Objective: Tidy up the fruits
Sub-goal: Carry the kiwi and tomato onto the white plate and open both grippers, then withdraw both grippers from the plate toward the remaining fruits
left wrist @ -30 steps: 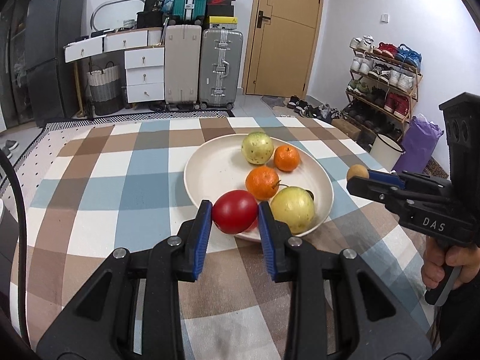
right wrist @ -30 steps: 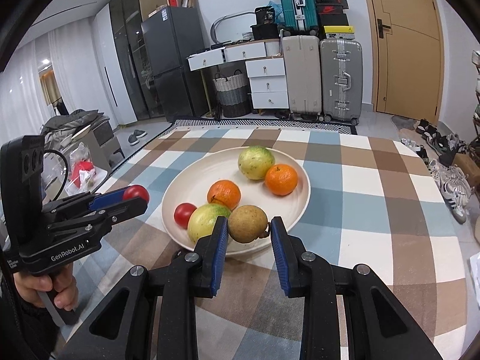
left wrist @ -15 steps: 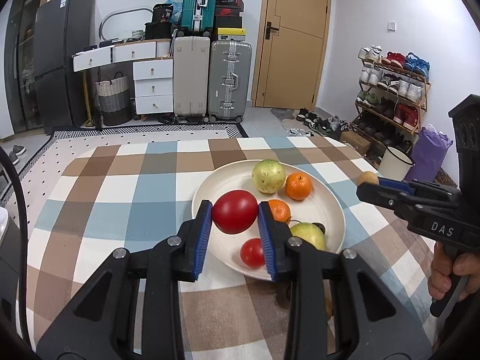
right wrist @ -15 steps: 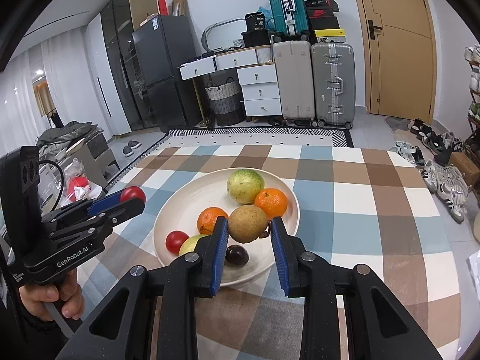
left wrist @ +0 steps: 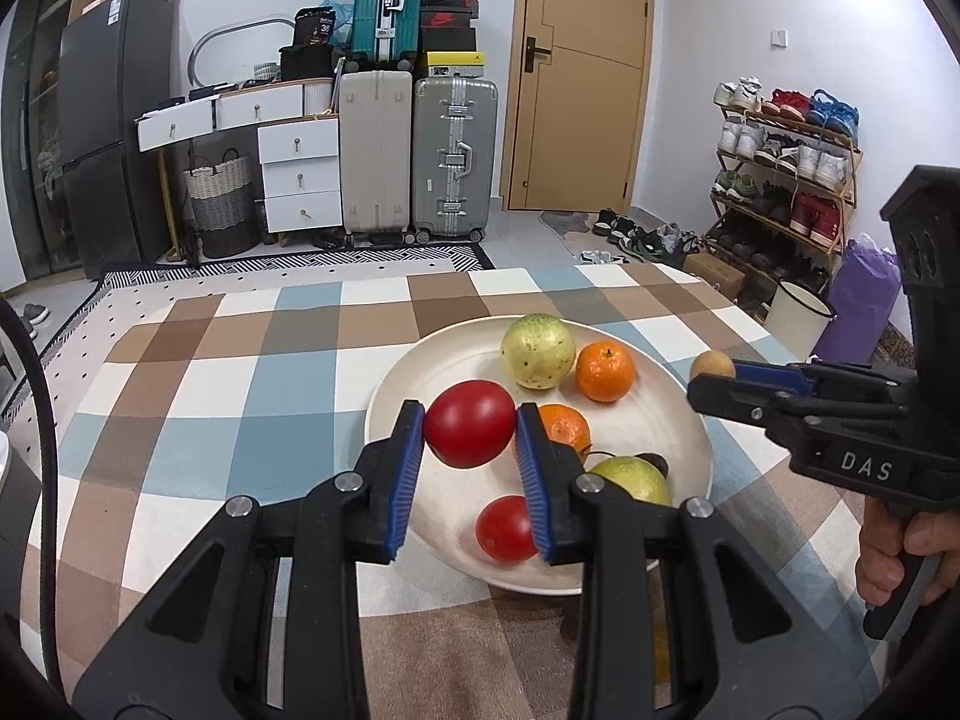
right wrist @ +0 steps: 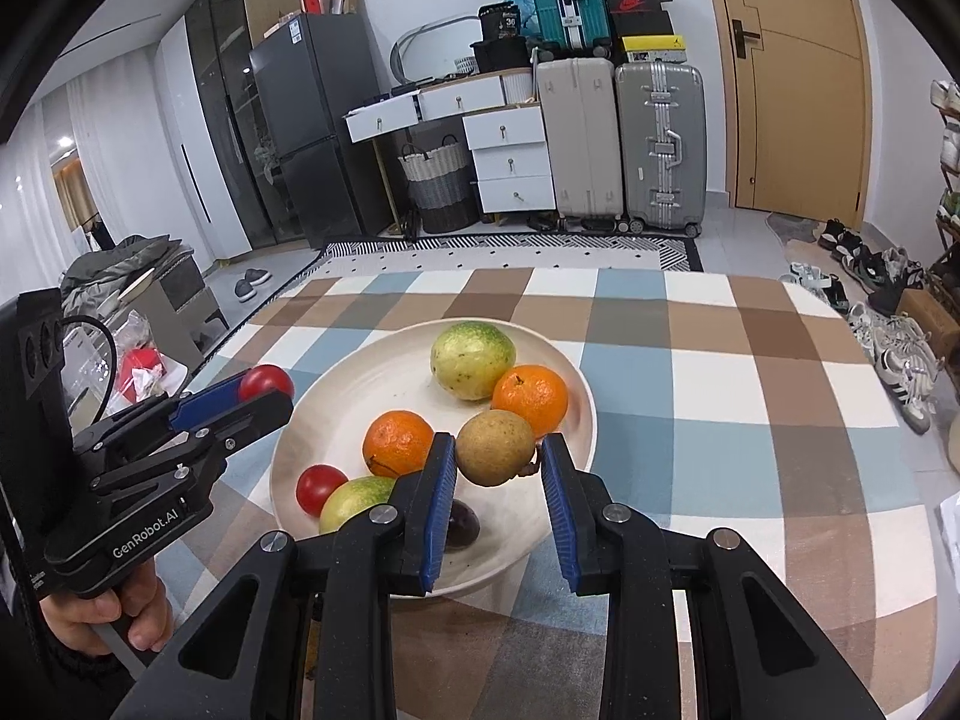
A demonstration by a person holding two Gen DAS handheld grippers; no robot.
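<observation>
Two fruits gripped: my left gripper [left wrist: 469,426] clamps red tomato [left wrist: 469,423], right gripper [right wrist: 497,450] brown fruit [right wrist: 495,447], above plate [right wrist: 336,384]. Next, I judge: find free plate spots, lower, release.

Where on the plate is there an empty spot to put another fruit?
The plate is bare along its left side, between the rim and the near orange, and at its far-left edge. The near part is crowded: small tomato, green fruit, dark fruit. The checked tablecloth right of the plate is bare.

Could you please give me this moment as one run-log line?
left gripper: shut on tomato | right gripper: shut on brown fruit | both above plate
</observation>
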